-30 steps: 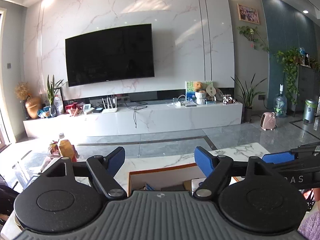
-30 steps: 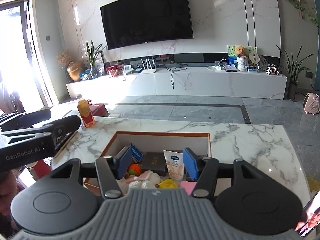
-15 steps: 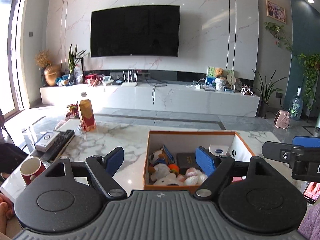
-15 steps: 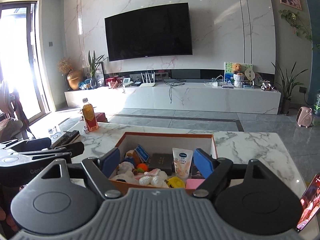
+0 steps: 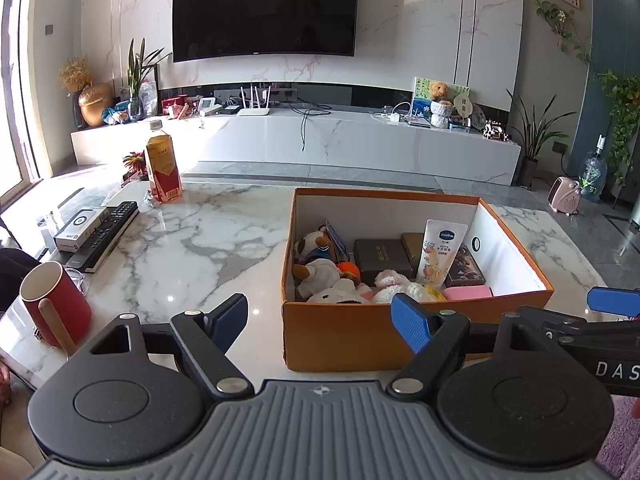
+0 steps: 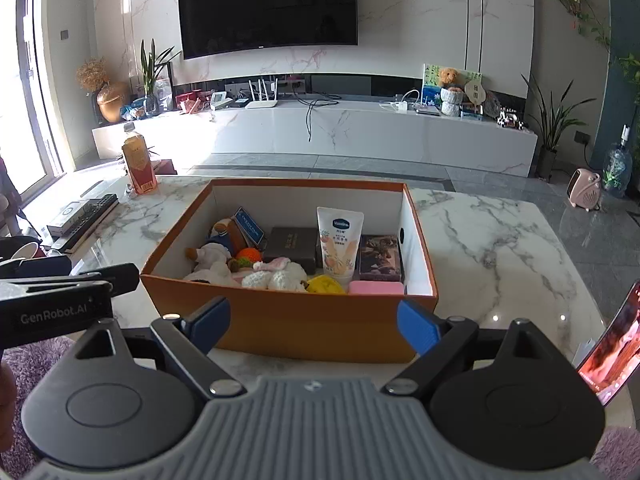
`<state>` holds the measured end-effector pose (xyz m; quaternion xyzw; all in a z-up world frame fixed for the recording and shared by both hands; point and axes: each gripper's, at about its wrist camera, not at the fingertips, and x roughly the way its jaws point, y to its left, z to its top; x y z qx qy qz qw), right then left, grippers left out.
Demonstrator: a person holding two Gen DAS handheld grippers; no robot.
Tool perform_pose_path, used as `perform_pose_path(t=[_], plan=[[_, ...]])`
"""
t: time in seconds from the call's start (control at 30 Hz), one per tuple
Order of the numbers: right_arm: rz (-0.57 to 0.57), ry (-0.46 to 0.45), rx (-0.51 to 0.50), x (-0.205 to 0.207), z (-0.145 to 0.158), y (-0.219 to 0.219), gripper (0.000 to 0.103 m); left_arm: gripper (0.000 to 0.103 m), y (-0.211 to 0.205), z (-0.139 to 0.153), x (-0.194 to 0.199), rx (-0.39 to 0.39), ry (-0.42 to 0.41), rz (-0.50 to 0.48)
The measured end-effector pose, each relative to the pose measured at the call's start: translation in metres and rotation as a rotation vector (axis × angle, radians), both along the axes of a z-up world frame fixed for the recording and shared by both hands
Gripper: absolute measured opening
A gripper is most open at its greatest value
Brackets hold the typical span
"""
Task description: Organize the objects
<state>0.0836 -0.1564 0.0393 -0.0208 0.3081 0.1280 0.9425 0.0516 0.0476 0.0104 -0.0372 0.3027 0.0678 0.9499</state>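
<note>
Box of orange cardboard is sitting open on the marble table, and its inside is crowded: a white lotion tube is standing upright against a dark case, soft toys are lying heaped in the near left part, a pink block is lying in the near right corner, and a yellow item is lying just beside the block. The right gripper is hovering at the box's near wall, its jaws opening wide with nothing clamped between them. The left gripper is hanging near the box's near left corner, its blue fingers standing well apart and holding nothing. A red mug is standing at the table's left edge, a remote is lying farther back beside a small white box, and a bottle of amber drink is standing upright near the far left corner. A phone is leaning at the right edge, its screen lit.
</note>
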Motion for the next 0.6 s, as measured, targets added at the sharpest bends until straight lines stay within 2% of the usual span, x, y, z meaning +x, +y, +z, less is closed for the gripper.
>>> perform_pose_path(t=[0.13,0.6], plan=[[-0.008,0.02,0.013,0.004,-0.004,-0.004,0.092,0.093,-0.001,-0.004,0.004,-0.033,0.031,-0.011],[-0.02,0.031,0.028,0.005,-0.009,-0.009,0.092,0.093,-0.006,-0.008,0.005,-0.02,0.047,-0.016]])
